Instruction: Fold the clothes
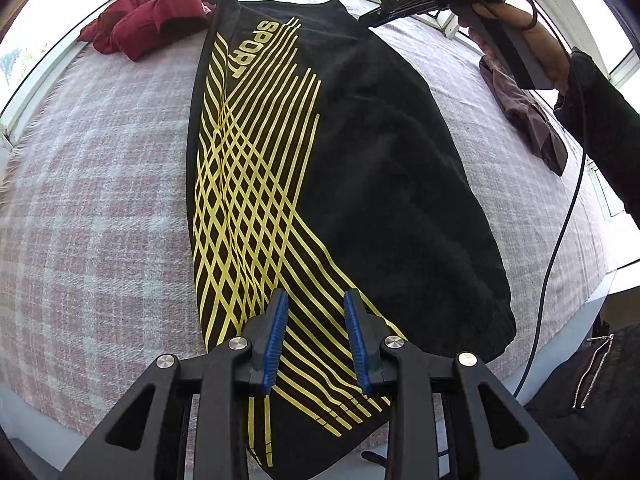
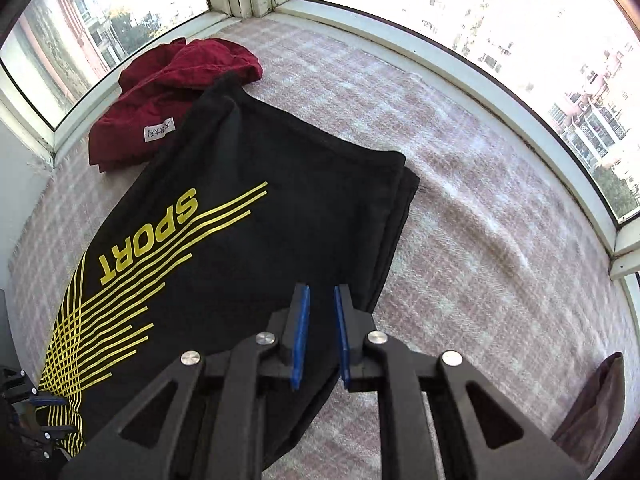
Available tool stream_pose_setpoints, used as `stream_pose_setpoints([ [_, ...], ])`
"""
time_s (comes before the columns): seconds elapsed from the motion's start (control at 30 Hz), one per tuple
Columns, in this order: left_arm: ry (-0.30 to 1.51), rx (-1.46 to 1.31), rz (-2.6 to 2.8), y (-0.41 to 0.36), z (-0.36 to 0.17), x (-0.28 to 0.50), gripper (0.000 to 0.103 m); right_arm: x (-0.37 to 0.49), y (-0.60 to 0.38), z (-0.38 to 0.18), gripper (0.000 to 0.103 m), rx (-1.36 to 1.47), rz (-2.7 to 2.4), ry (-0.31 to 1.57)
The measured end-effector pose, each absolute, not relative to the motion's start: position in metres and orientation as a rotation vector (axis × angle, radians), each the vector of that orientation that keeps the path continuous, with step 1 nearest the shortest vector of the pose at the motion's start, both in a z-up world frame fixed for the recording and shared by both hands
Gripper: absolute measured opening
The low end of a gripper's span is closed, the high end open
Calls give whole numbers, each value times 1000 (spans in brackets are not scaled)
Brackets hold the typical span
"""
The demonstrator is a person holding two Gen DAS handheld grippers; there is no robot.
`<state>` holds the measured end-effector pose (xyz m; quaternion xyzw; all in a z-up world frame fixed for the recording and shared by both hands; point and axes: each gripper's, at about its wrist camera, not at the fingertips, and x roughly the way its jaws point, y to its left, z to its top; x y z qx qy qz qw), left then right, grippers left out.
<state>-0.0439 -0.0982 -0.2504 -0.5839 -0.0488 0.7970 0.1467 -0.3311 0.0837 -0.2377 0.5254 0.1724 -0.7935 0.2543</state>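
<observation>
A black garment with yellow stripes and the word SPORT lies flat and lengthwise on the plaid blanket. My left gripper hovers over its near, striped end. Its blue pads stand apart, with the cloth lying flat beneath them and not pinched. In the right wrist view this gripper shows at the garment's lower left end. A hand holds my right gripper over the far right part of the garment. Its jaws leave a narrow gap with nothing in it.
A crumpled red garment lies at the far left corner by the window. A dark brownish cloth lies at the right. White window frames ring the blanket. A cable hangs from the right hand.
</observation>
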Motion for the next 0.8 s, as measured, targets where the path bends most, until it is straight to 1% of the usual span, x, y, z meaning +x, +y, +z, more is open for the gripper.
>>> stream_pose_setpoints([
  [0.07,-157,-1687,2304,-102,-248,-43,28,-329,68,-226,14,1367,-2104,430],
  [0.13,-201,-1687,2303,-108,-246,-42,28,-336,40,-226,14,1365,-2052,441],
  [0.3,-243,-1695,2311,-116,-244,-37,28,-345,-39,-250,13,1362,-1974,619],
  [0.4,-269,-1703,2307,-119,-245,-34,28,-351,-78,-267,13,1367,-1918,670],
  [0.43,-272,-1703,2308,-119,-244,-33,28,-354,-85,-267,13,1370,-1907,649],
  [0.53,-280,-1691,2319,-122,-238,-31,28,-368,-75,-247,14,1378,-1884,402],
  [0.63,-299,-1668,2328,-126,-230,-28,28,-372,-39,-228,14,1397,-1918,306],
  [0.73,-240,-1620,2342,-123,-223,-27,28,-361,-3,-230,14,1392,-2012,404],
  [0.8,-189,-1602,2366,-119,-222,-26,28,-361,23,-243,14,1433,-2028,438],
])
